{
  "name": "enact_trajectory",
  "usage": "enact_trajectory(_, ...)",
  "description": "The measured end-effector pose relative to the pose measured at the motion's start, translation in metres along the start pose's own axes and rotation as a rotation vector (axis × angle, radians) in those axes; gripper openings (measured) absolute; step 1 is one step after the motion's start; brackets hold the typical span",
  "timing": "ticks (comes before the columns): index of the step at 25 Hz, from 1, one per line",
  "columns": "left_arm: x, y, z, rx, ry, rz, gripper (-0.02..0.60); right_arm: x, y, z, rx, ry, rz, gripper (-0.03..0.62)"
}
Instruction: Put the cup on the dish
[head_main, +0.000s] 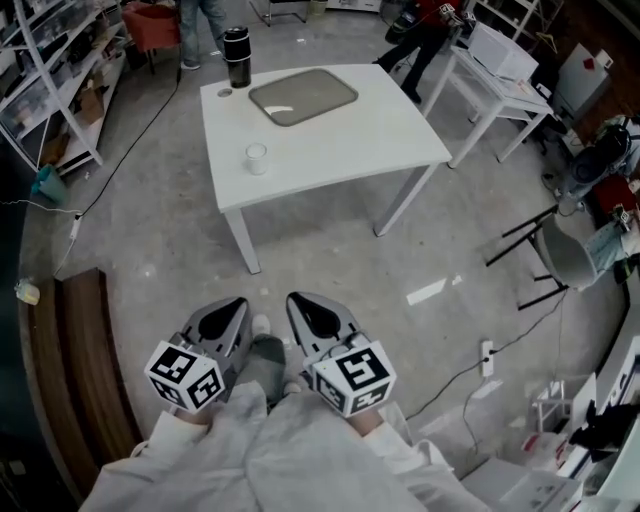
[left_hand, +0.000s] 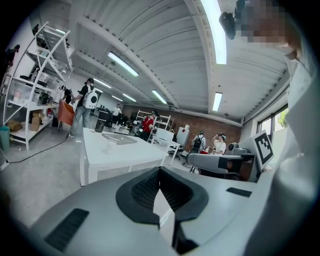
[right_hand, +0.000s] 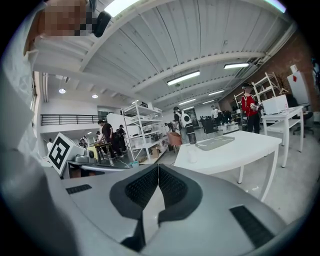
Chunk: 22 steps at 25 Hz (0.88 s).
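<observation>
Left gripper (left_hand: 160, 171) jaws together, cup (left_hand: 110, 146) on table (left_hand: 136, 153) beyond.

The table (head_main: 330, 140) at upper centre is smooth, matt white. On it, the dish (head_main: 303, 96) is grey with a faint sheen, and the cup (head_main: 257, 158) is plain white, paper or plastic. The flask (head_main: 237, 57) is glossy black. The floor (head_main: 150, 230) is mottled grey concrete. At lower left, the bench (head_main: 85, 360) is dark wood. The left gripper (head_main: 238, 303) and right gripper (head_main: 294, 299) have matt grey plastic shells and black, finely textured pads (left_hand: 145, 192). The sleeves (head_main: 300, 450) are pale cloth.
</observation>
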<state>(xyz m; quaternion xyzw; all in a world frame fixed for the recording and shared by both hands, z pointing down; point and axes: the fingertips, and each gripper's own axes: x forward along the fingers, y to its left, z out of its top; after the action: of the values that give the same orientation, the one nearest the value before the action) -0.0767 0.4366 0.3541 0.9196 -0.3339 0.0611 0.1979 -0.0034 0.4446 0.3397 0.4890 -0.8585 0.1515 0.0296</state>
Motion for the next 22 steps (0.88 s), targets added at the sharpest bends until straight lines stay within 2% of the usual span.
enact_trajectory(7,0.038,0.071,0.052,0.005,0.002,-0.035,0.008,0.082,-0.023,0.039,-0.013,-0.007,-0.032,0.014)
enact_trajectory(14,0.074,0.124,0.095,0.04,0.028,-0.114,0.008,0.149,-0.04,0.072,-0.031,-0.03,-0.083,0.014)
enact_trajectory(18,0.09,0.145,0.106,0.063,0.045,-0.155,0.008,0.177,-0.052,0.081,-0.017,-0.043,-0.116,0.014)
enact_trajectory(22,0.097,0.157,0.105,0.036,0.066,-0.183,0.008,0.198,-0.049,0.077,-0.03,0.001,-0.107,0.014)
